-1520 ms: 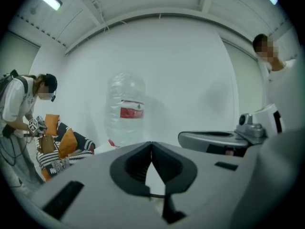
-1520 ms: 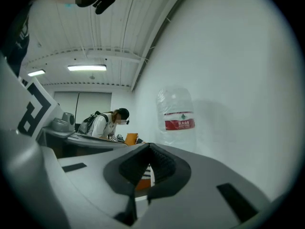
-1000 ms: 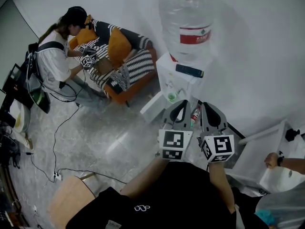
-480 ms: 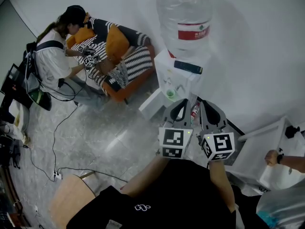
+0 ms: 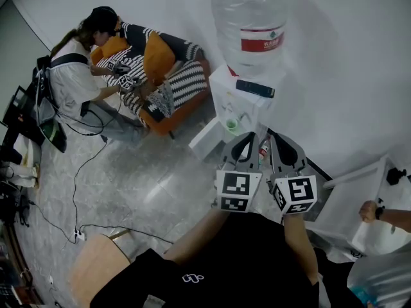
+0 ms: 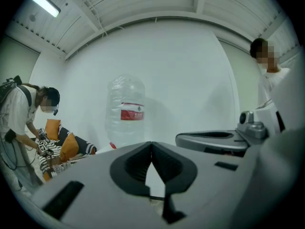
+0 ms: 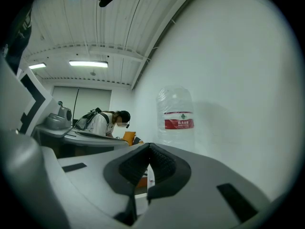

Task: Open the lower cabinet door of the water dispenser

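Observation:
The white water dispenser stands against the wall with a large clear bottle on top, and the bottle shows in both gripper views. Below its taps sits a green cup, and the lower front panel runs down towards the floor. My left gripper and right gripper are side by side just short of the dispenser's front, pointing at it. On both, the jaws are shut with nothing between them. Neither touches the dispenser.
A dark flat object lies on the dispenser's top. An orange sofa with striped cushions stands to the left, with a person bent over it. Cables cross the floor. A wooden seat is near left, a white table at right.
The head view has shifted slightly. Both grippers stay shut in the same place before the dispenser. The person at the sofa has moved their hands a little.

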`<state>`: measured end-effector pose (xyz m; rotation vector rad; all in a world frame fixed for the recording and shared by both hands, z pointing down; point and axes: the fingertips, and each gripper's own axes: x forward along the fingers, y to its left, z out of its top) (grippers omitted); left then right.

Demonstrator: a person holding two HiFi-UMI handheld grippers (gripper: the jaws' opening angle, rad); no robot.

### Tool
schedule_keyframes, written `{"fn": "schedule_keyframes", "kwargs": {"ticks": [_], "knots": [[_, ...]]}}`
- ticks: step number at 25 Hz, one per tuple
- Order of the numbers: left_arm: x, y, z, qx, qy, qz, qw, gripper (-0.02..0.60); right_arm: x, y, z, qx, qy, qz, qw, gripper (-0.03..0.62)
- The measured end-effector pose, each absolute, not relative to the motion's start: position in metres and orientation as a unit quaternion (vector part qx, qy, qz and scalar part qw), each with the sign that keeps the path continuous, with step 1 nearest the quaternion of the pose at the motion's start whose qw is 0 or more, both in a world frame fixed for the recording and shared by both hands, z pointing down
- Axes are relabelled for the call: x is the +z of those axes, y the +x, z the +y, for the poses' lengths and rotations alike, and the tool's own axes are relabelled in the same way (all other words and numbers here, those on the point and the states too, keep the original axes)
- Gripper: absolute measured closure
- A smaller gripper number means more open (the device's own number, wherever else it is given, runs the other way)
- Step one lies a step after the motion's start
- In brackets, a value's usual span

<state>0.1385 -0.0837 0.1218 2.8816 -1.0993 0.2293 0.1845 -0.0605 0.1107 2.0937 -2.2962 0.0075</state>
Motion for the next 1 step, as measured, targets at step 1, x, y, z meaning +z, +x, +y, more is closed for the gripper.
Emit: {"fn": "schedule_keyframes", "kwargs": {"ticks": [1], "knots": [[0.1219,0.1386,-0.084,0.074,0.931,-0.355,0.026,0.571,0.1105,0.1847,-0.0606,0.002,0.673,-0.739,0.016,0.583]]}}
